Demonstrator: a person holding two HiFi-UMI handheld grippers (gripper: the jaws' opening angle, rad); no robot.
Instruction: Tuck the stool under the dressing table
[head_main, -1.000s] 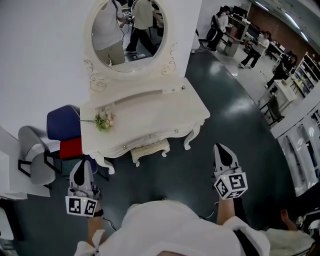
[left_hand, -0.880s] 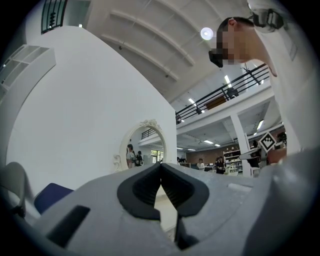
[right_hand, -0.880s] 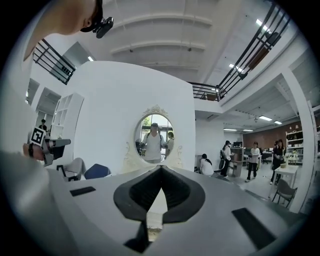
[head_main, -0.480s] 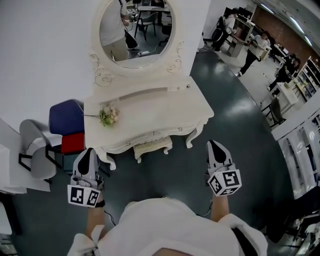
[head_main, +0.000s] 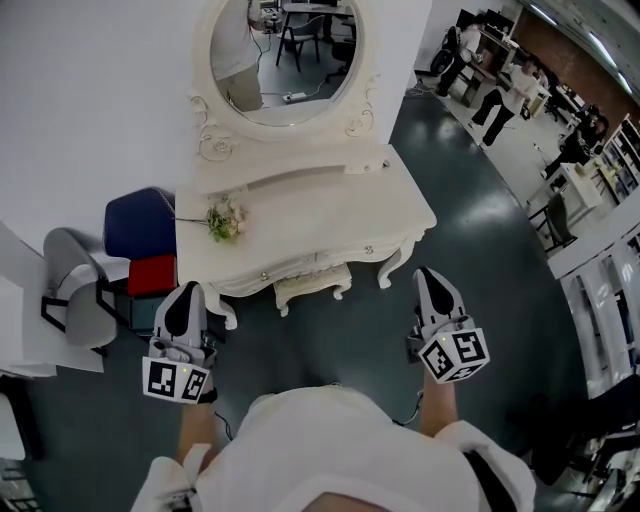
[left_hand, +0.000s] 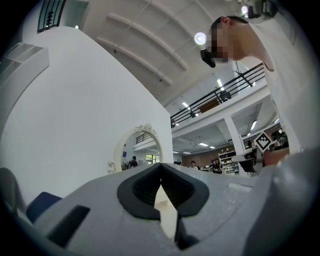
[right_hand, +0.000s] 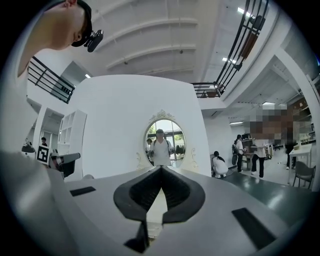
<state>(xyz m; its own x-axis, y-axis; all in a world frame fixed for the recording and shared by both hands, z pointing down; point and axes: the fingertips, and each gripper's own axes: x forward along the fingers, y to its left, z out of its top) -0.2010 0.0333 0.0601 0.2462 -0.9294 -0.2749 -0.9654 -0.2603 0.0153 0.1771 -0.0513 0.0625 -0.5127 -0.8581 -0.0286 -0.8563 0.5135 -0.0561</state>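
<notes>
**Standing Before the Dressing Table, Both Tongs Shut and Empty**

Standing on the dark floor (head_main: 480, 240) in front of the white dressing table (head_main: 340, 205), facing its oval mirror (head_main: 285, 50). Holding the left gripper (head_main: 187, 290) out near the table's left front leg, pressing its jaws together tip to tip and gripping nothing. Holding the right gripper (head_main: 425, 275) out near the right front leg, likewise pinching shut on empty air. Pointing both tongs towards the table, one at each front corner, well apart from the stool. Looking down on the stool (head_main: 312, 286) sitting between the front legs, under the drawer front, showing only its pale front edge and short legs past the tabletop. Seeing a small bunch of flowers (head_main: 226, 220) lying on the left part of the tabletop. Noting a blue chair (head_main: 140, 225), a red seat (head_main: 152, 275) and a grey chair (head_main: 75, 295) crowding together by the wall, left of the table. Catching people standing at desks far off on the right.
</notes>
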